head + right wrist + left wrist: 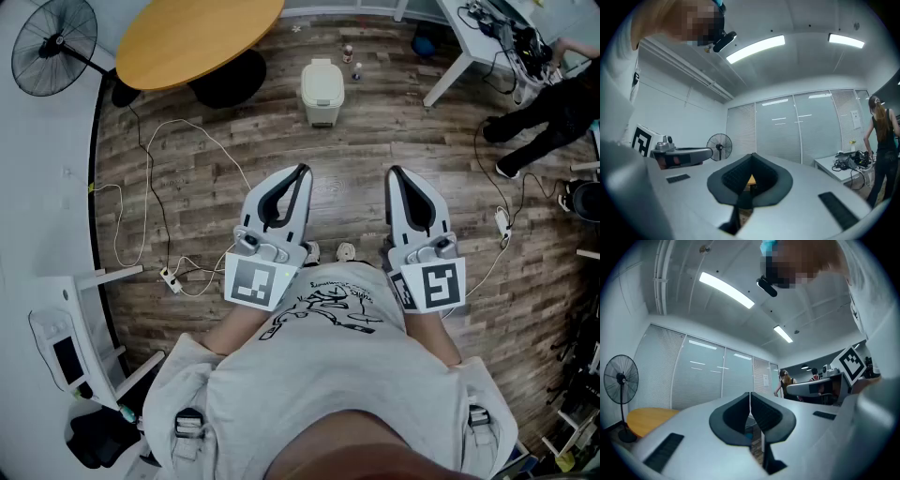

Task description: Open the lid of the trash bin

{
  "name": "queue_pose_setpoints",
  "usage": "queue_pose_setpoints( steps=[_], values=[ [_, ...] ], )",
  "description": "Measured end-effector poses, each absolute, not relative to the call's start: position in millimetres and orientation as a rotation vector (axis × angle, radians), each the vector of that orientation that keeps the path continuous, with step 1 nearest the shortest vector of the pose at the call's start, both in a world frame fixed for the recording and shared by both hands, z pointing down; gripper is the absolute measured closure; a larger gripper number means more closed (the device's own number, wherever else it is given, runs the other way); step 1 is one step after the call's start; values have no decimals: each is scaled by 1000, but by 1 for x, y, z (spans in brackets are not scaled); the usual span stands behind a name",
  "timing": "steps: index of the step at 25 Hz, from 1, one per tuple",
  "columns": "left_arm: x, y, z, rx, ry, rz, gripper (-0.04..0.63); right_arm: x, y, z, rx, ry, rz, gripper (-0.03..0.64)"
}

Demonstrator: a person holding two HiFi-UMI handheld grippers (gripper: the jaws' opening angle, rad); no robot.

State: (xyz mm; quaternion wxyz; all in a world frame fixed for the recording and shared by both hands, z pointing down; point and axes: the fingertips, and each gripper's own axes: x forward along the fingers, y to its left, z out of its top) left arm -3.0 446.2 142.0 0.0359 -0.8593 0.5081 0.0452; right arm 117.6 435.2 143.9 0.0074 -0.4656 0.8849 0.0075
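Head view: left tongs (pixel 302 170), right tongs (pixel 392 172) clenched empty, far from trash bin (pixel 322 98); risk slipping off lid (pixel 322 68) unless opened.

Left gripper (pixel 750 397) jaws pressed together, nothing between them. Fan (pixel 620 380) and wooden table (pixel 647 418) well left of jaws. Right gripper (pixel 794 389) right of jaws, person (pixel 786 379) beyond it.

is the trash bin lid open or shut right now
Shut. The lid sits flat on top of the upright trash bin, with no gap showing. The left gripper and right gripper are well short of it.
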Motion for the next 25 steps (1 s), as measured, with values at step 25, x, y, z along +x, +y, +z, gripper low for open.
queue_pose_setpoints(
  steps=[25],
  values=[
    [-83,455,157,-2644,1618,121,572,50,436,164,-1457,2781,-26,611]
  ],
)
